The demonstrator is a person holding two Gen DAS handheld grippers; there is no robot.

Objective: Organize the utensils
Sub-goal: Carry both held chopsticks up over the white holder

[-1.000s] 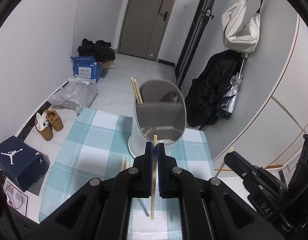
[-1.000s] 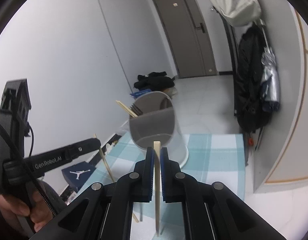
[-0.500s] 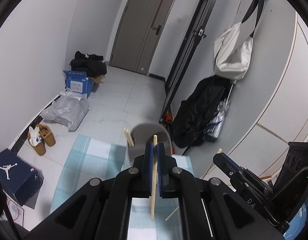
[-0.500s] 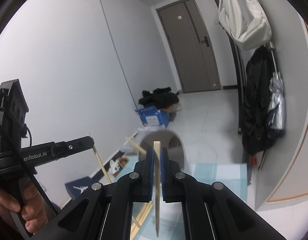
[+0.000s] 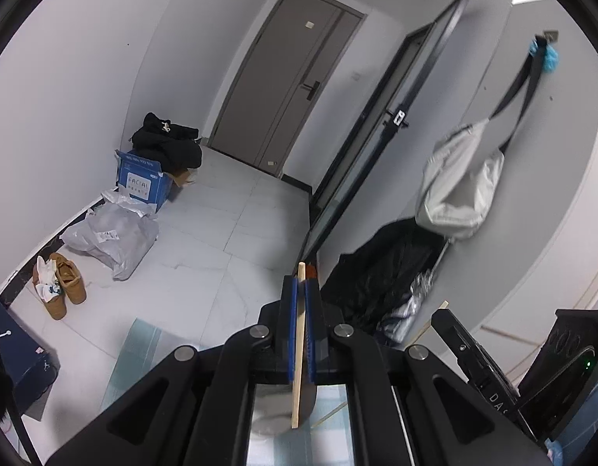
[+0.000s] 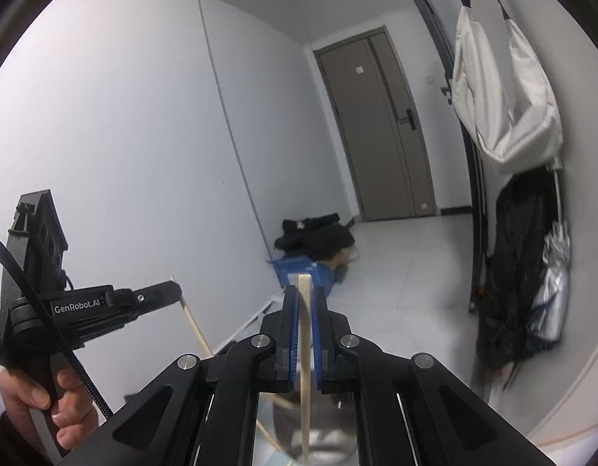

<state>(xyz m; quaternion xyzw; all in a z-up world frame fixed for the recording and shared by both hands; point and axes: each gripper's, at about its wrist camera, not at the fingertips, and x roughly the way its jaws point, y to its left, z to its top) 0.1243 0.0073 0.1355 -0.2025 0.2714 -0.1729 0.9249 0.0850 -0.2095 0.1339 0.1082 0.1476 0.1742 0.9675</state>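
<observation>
My left gripper (image 5: 299, 285) is shut on a pale wooden chopstick (image 5: 297, 349) that stands nearly upright between its blue pads. The right gripper (image 6: 304, 297) is likewise shut on a second upright chopstick (image 6: 304, 349). Below the right fingers a blurred grey utensil holder (image 6: 326, 440) shows, with other chopsticks (image 6: 277, 400) leaning out of it. In the right wrist view the left gripper (image 6: 170, 292) sits to the left, held by a hand (image 6: 34, 400). In the left wrist view the right gripper (image 5: 442, 316) is at lower right. Both grippers are high above the holder.
A blue-check tablecloth (image 5: 141, 343) covers the table edge below. On the floor lie brown shoes (image 5: 60, 283), a grey plastic bag (image 5: 112, 237) and a blue box (image 5: 141, 182). A white bag (image 5: 458, 190) and a black coat (image 5: 380, 272) hang on the right wall.
Both grippers have risen with their chopsticks still held. The holder has dropped from the middle of each view to the bottom edge, mostly hidden behind the fingers.
</observation>
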